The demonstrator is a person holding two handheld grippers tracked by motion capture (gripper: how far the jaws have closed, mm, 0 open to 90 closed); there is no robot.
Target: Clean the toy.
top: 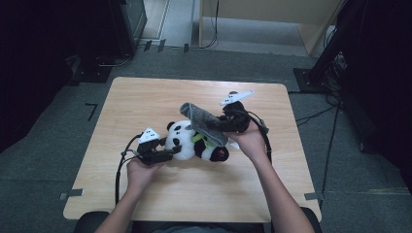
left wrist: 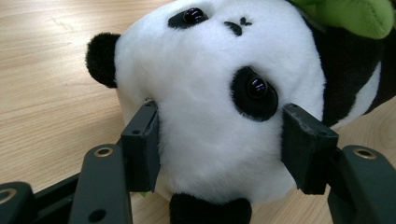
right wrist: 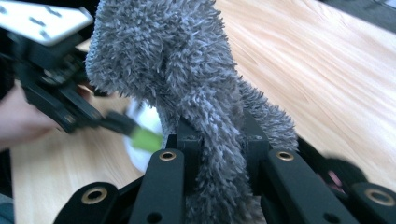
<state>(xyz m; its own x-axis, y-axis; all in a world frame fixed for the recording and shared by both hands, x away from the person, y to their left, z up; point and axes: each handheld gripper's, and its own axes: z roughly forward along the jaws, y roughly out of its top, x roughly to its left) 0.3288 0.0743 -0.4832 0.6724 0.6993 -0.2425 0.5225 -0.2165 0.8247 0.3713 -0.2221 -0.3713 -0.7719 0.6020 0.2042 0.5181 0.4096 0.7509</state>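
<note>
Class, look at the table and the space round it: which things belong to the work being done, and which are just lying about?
In the job:
- panda plush toy, its head clamped by the left gripper
- grey fluffy cloth, pinched in the right gripper above the panda

Just lying about:
- cables on the floor
- tape marks on the carpet
</note>
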